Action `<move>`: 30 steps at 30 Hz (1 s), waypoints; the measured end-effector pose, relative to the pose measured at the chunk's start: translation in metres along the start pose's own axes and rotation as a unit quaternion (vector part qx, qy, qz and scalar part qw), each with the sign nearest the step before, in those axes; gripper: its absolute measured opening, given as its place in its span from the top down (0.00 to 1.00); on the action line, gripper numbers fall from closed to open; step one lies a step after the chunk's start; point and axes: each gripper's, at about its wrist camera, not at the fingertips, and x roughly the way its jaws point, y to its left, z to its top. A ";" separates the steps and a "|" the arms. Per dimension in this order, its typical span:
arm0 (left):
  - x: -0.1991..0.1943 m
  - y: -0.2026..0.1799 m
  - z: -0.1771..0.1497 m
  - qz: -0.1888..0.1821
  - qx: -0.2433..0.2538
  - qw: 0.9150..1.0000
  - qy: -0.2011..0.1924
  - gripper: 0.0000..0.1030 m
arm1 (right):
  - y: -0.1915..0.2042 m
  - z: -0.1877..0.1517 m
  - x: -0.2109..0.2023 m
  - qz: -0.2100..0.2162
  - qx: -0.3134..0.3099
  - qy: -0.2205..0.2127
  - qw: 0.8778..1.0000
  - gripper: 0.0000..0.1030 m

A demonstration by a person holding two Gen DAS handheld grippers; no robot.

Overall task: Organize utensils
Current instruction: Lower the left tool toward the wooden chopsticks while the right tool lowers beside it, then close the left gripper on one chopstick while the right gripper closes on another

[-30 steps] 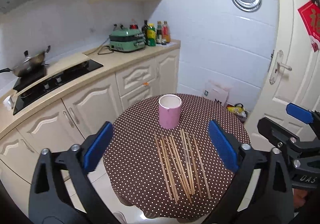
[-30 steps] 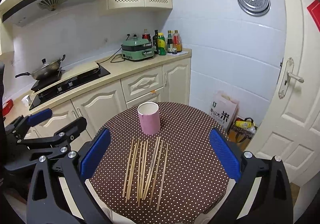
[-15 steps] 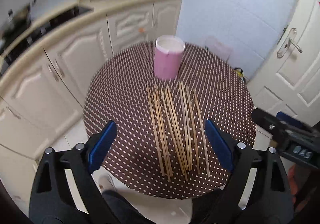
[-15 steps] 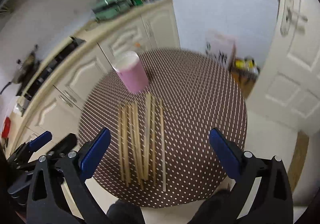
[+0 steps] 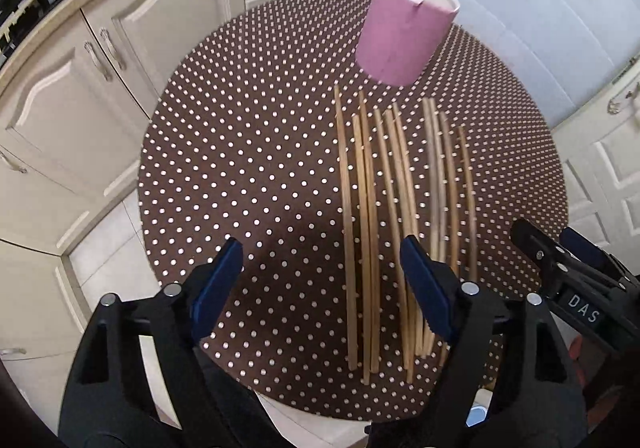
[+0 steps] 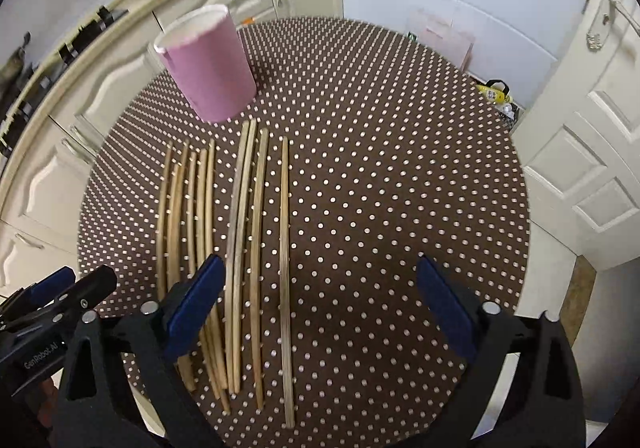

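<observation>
Several wooden chopsticks (image 5: pixel 394 216) (image 6: pixel 240 248) lie side by side on a round brown polka-dot table (image 5: pixel 248 168) (image 6: pixel 400 188). A pink cup (image 5: pixel 404 28) (image 6: pixel 210 64) stands upright just beyond their far ends. My left gripper (image 5: pixel 320 280) hovers above the near left part of the row, its jaws closing with nothing pressed between them. My right gripper (image 6: pixel 318 296) hangs over the right side of the row, jaws closing slightly, the rightmost chopsticks below the gap. Each gripper shows at the edge of the other's view.
Cream kitchen cabinets (image 5: pixel 120 60) curve around the table's left and far side. A white door (image 6: pixel 592 168) stands at the right. A bag (image 6: pixel 444 36) and small items sit on the floor by the tiled wall.
Both grippers have dropped toward the table and tilted down, so the chopsticks and cup loom larger. The left jaws have narrowed noticeably, the right ones slightly.
</observation>
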 end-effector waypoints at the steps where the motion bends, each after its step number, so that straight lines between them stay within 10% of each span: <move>1: 0.003 0.001 0.001 0.000 0.000 1.000 0.004 0.27 | 0.001 0.000 0.005 -0.004 0.000 0.005 1.000 0.14; 30: 0.088 -0.018 0.053 0.052 -0.011 0.998 0.040 0.46 | 0.040 0.010 0.088 -0.051 0.011 0.038 0.998 0.73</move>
